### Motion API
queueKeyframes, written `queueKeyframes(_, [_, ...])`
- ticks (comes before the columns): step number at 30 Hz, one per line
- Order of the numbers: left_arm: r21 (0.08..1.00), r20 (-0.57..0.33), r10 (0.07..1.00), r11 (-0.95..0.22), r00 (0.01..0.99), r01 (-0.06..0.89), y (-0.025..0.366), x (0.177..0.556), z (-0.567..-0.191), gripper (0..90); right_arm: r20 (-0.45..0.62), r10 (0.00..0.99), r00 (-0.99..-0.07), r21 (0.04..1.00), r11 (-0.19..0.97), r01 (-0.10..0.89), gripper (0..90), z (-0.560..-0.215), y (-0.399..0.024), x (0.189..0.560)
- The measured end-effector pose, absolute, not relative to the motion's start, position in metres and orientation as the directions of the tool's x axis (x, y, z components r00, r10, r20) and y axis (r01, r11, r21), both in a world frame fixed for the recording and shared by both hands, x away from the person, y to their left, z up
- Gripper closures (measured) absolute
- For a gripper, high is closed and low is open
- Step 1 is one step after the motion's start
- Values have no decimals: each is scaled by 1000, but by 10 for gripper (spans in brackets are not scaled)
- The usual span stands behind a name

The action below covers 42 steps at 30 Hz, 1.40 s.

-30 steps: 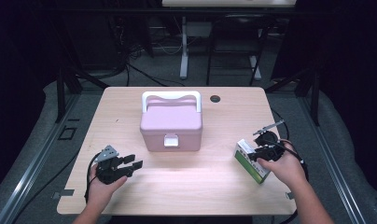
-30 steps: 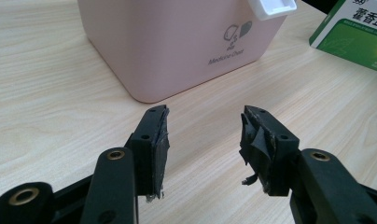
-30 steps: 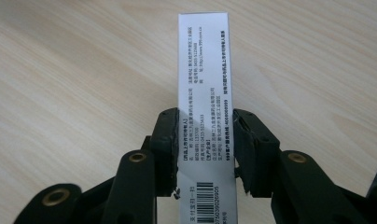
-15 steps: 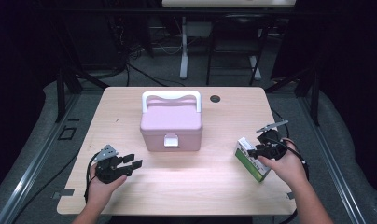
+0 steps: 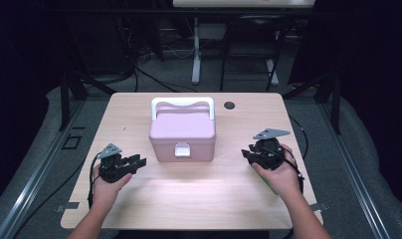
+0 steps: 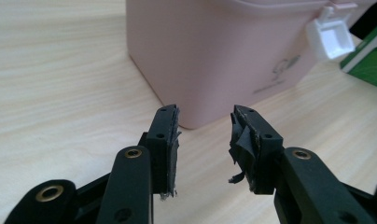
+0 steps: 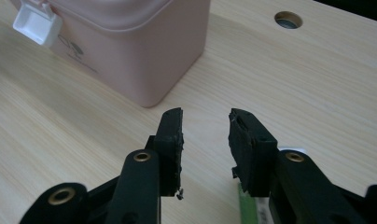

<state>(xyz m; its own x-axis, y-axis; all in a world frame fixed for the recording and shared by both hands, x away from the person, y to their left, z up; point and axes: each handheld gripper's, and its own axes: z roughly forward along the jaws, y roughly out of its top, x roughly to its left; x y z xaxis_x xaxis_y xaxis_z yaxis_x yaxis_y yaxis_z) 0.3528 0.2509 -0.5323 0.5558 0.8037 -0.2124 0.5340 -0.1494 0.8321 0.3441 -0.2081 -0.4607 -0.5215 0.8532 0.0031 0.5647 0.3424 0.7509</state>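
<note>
One pink lidded box (image 5: 182, 134) sits mid-table (image 5: 189, 199); one green carton (image 6: 369, 65) lies near the right gripper (image 5: 250, 154). Left gripper (image 5: 137, 161): fingers (image 6: 164, 135) part-open, just closing, empty. Right: same, empty.

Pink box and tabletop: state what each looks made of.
The pink box looks like moulded plastic: smooth, satin walls, rounded corners, and a white snap latch. The tabletop shows pale wood grain with a matte finish; solid wood or a laminate, the look leaves that open.
</note>
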Motion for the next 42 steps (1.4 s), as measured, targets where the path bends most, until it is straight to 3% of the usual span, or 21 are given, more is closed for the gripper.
queueKeyframes(6, [837, -196, 817, -148, 542, 527, 254, 368, -525, 615, 21, 855, -518, 764, 321, 560, 712, -485, -181, 356])
queueKeyframes(8, [839, -230, 808, -117, 542, 531, 256, 372, -523, 660, 32, 854, -519, 767, 312, 560, 738, -489, -176, 360])
queueKeyframes(27, [833, -198, 835, -132, 514, 537, 243, 411, -523, 890, 151, 893, -425, 809, 136, 572, 828, -518, -156, 403])
queueKeyframes(42, [836, -190, 825, -148, 532, 528, 224, 411, -524, 900, 131, 877, -462, 832, 157, 533, 900, -520, -138, 403])
